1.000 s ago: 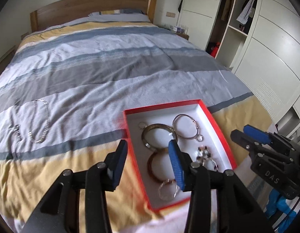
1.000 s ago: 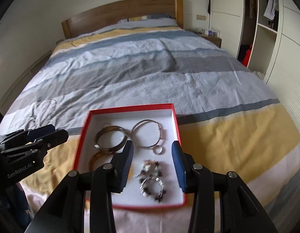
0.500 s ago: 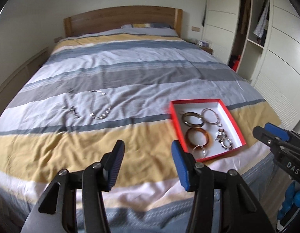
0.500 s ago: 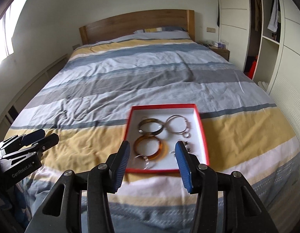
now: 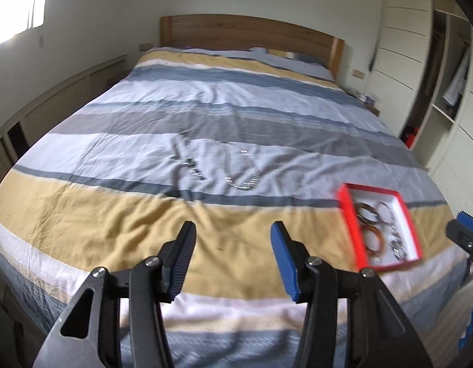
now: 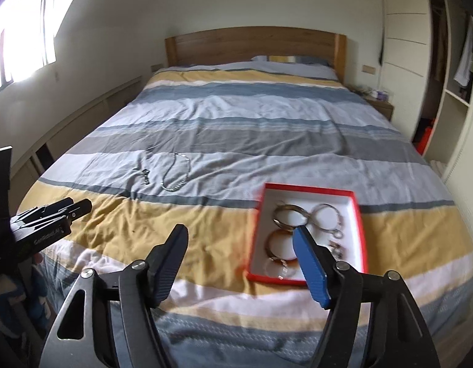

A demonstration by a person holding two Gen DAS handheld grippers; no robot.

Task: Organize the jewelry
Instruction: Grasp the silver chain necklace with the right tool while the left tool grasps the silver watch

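Both the left gripper (image 5: 231, 243) and right gripper (image 6: 241, 247) are hovering with jaws wide and empty. Bracelets are lying in the red box (image 6: 307, 239); the silver necklace (image 6: 175, 173) is lying loose on the bed (image 6: 236, 141), probably the next pickup, calling for a low pinch.

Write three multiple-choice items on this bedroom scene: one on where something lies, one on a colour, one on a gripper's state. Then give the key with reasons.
1. Where does the silver chain necklace lie?
A. inside the tray
B. loose on the striped duvet, to the left of the tray
C. on the nightstand

2. What colour is the rim of the jewelry tray?
A. red
B. green
C. black

3. How is the right hand-held gripper?
A. shut on a bangle
B. shut on the necklace
C. open and holding nothing

Key: B, the chain rests on a pale stripe, apart from the tray; A, the tray's edge is bright red around a white floor; C, its fingers stand wide apart with only bedding and tray behind them.
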